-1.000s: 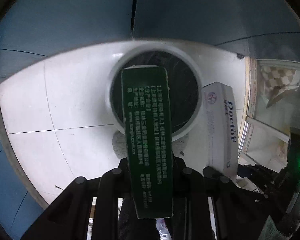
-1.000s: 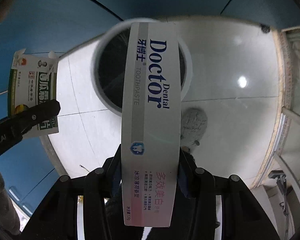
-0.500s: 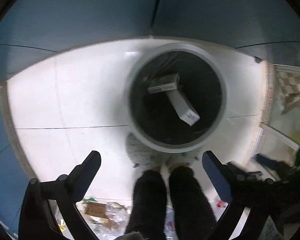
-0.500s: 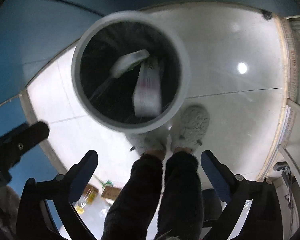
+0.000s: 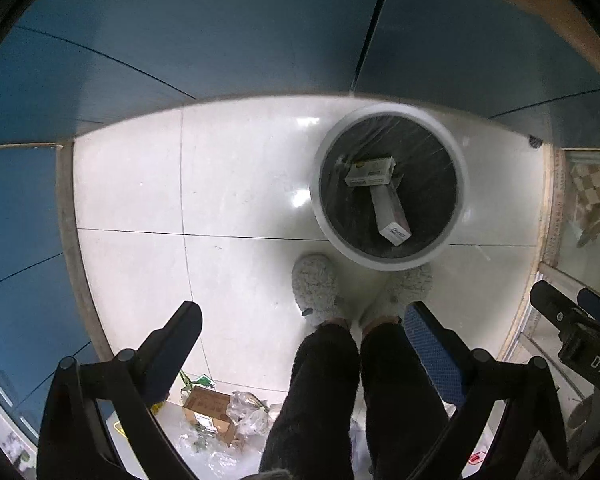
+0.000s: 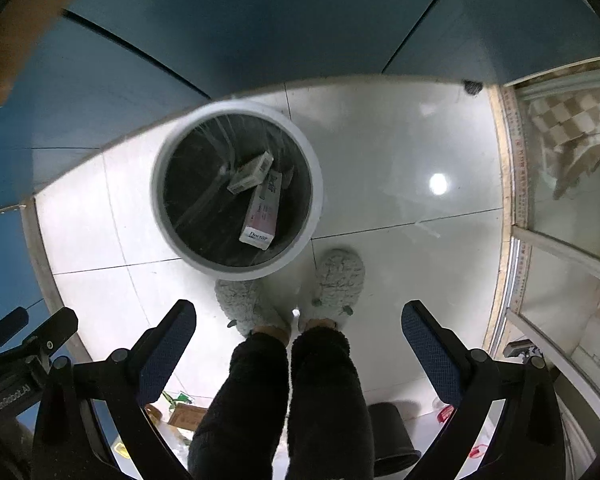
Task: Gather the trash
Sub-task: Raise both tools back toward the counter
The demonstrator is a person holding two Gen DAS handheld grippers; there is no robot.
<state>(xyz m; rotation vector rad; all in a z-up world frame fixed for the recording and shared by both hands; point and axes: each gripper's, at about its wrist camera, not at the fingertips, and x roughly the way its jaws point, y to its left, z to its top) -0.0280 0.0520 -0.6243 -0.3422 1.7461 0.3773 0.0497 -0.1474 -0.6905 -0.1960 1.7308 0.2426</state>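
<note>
Now you are holding both tongs, left tongs (image 5: 302, 320) and right tongs (image 6: 298, 320), spread and empty, with the remaining floor litter (image 5: 220, 412) lying behind your feet, nearer the left.

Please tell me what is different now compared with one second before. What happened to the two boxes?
Both tools let go. The left tool released the green box and the right tool released the white toothpaste box; their jaws have just been opening and now stand wide with nothing between them. Both boxes dropped into the bin, the toothpaste box leaning against its wall. Both views now show the bin from farther away. The bin and the slippers stayed in place.
</note>
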